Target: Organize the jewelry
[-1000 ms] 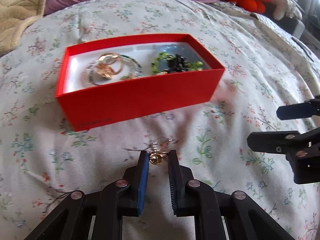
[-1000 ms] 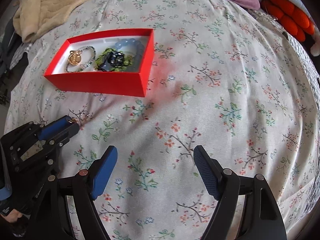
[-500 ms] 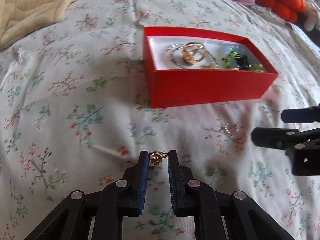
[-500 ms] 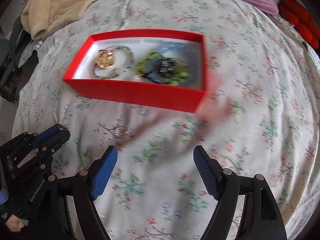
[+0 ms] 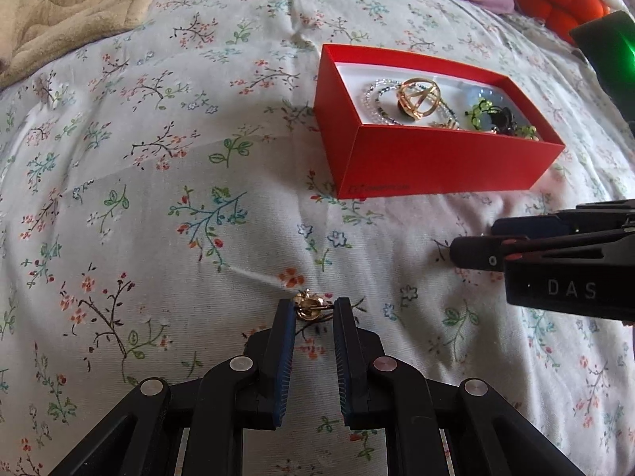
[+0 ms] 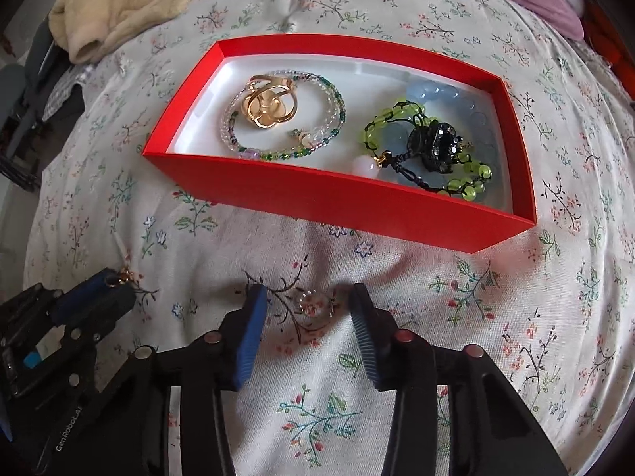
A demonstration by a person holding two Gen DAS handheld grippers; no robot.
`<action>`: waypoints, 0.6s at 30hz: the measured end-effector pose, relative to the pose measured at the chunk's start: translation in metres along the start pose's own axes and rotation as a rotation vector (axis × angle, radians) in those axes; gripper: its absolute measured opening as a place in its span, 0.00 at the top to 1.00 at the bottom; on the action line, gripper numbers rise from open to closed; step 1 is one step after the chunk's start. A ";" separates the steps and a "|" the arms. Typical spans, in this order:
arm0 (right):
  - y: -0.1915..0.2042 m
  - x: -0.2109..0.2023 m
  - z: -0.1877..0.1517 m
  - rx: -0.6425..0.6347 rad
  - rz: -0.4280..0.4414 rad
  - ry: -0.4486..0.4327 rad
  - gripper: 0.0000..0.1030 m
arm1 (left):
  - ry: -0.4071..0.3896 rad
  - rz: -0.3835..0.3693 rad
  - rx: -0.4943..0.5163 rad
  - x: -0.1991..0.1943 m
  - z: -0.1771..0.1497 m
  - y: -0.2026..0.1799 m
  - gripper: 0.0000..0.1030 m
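My left gripper [image 5: 313,311] nips gold earring [image 5: 307,306] between tips, lifted for boxing. My right gripper [image 6: 309,303] gapes wide astride clear ring [image 6: 315,304], box [image 6: 357,206] just ahead.

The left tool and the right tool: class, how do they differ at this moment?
The left tool is shut on a small gold earring; the right tool is open and holds nothing. The left tool's catch is lifted off the floral bedspread; the right tool straddles a clear ring lying on it. Both have blue-padded black fingers.
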State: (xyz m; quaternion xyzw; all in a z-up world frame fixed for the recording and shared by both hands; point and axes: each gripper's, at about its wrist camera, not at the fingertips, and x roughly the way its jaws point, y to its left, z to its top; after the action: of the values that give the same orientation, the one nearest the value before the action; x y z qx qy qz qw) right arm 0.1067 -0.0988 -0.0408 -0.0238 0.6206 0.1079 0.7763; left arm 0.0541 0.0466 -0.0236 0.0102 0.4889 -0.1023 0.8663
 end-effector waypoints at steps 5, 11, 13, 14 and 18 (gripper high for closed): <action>0.002 0.001 -0.001 -0.013 -0.020 0.004 0.64 | 0.005 0.001 -0.009 0.002 0.001 0.001 0.86; -0.003 0.001 -0.003 -0.011 -0.009 0.013 0.72 | 0.011 0.001 -0.011 0.002 0.000 0.001 0.87; -0.005 0.000 -0.005 -0.011 -0.010 0.011 0.75 | 0.012 0.000 -0.011 0.002 0.000 0.001 0.87; -0.005 0.000 -0.005 -0.009 -0.011 0.010 0.77 | 0.013 0.000 -0.011 0.002 0.000 0.001 0.87; -0.009 -0.002 -0.008 -0.003 -0.008 0.006 0.80 | 0.015 -0.003 -0.010 0.002 -0.001 -0.001 0.87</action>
State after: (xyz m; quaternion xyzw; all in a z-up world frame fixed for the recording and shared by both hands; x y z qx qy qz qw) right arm 0.1006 -0.1087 -0.0418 -0.0279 0.6225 0.1058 0.7749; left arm 0.0541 0.0457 -0.0254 0.0060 0.4956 -0.1010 0.8626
